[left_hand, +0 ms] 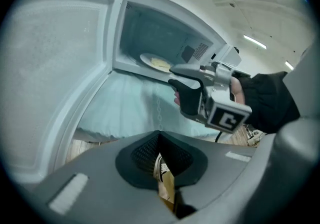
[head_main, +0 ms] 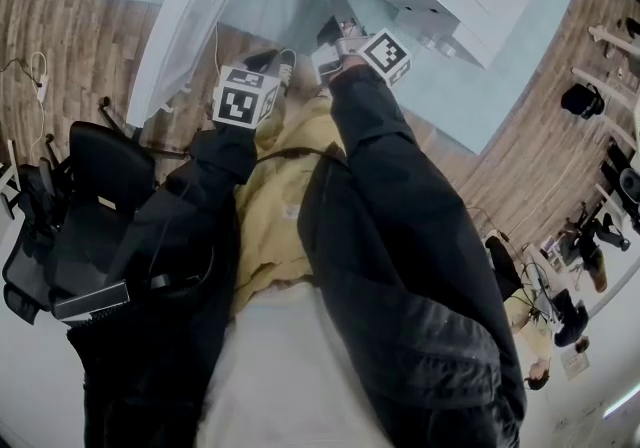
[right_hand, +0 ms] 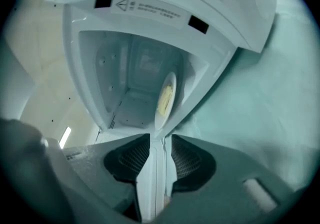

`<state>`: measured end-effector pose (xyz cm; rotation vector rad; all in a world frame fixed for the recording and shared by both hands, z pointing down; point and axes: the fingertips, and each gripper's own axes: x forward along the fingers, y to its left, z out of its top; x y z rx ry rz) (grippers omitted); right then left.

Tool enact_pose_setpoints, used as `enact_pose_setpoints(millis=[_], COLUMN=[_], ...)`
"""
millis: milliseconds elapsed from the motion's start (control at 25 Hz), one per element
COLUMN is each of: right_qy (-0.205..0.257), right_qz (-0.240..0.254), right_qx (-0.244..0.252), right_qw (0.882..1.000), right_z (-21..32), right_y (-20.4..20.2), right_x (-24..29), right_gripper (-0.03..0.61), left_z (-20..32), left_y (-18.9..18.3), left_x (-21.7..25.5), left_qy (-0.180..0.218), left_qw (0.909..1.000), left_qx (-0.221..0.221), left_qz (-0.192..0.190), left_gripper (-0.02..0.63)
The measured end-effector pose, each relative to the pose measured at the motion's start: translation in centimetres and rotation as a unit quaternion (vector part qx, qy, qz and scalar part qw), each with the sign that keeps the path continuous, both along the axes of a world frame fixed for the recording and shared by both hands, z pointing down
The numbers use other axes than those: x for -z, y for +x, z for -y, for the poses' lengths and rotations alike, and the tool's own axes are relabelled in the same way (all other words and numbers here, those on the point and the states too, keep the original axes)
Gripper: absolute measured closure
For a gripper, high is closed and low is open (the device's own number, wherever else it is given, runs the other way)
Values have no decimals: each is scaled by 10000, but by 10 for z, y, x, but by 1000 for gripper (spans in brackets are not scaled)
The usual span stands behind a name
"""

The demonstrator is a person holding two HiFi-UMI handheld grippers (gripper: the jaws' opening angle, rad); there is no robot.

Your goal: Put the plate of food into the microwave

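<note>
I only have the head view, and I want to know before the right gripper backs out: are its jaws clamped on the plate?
Observer: No. In its own view the right gripper has jaws apart, with the rim of the plate loose between them.
Operator: Is the plate inside the microwave?
Observer: Yes. The left gripper view shows it on the floor of the microwave, with yellowish food on top.
Operator: And the left gripper?
Observer: Jaws shut, nothing between them, held outside near the open door.

Glossy white microwave (left_hand: 150,33) — wood-plank floor (head_main: 60,16).
</note>
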<state>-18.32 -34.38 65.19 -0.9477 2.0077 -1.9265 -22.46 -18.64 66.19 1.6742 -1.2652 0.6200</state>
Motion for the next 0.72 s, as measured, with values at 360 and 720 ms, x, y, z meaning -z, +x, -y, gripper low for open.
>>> enact_pose_setpoints(millis=[360,720], right_qy=[1307,3249], right_qz=[-894,-1954], right_qx=[1392,1304], right_qw=[9775,9161], right_z=[-72,-54], right_y=[5,50], right_x=[76,197], right_gripper=[583,584], left_z=[49,109], left_y=[18,57], left_x=[83,202], left_qy=[1103,2457], left_qw=[9932,9681], left_qx=[-279,-416], left_qz=[237,273], left_gripper=[615,615])
